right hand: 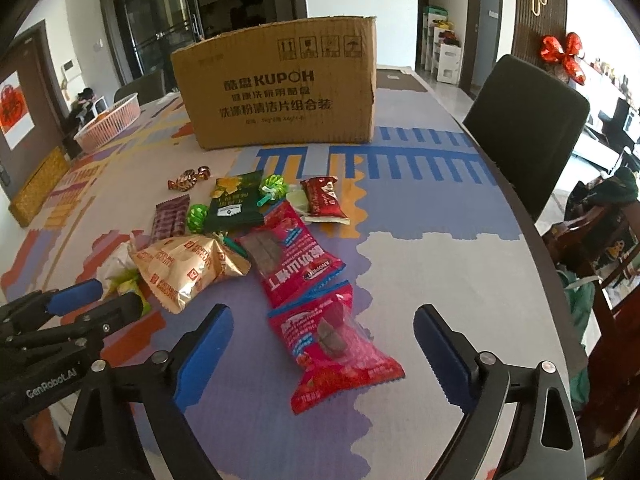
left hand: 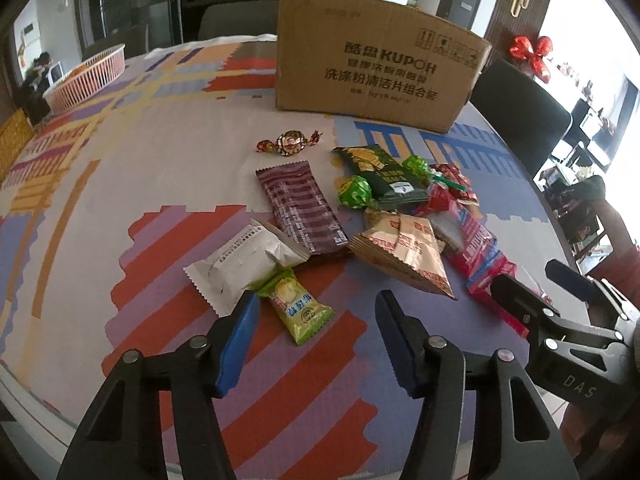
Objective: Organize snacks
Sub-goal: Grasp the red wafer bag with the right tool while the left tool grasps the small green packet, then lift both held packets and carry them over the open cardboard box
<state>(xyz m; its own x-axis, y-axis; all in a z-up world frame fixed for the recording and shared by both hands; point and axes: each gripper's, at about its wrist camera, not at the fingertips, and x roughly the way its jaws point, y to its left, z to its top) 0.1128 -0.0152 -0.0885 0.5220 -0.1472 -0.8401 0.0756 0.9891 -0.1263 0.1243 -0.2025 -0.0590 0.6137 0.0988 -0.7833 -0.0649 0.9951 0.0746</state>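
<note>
red snack packet (right hand: 338,354) lies lengthwise, seemingly pointing toward cardboard box (right hand: 280,84)

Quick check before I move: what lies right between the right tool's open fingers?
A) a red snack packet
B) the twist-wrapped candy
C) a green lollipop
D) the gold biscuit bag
A: in the right wrist view the right tool is open, and the red snack packet lies on the tablecloth between its fingers.
</note>
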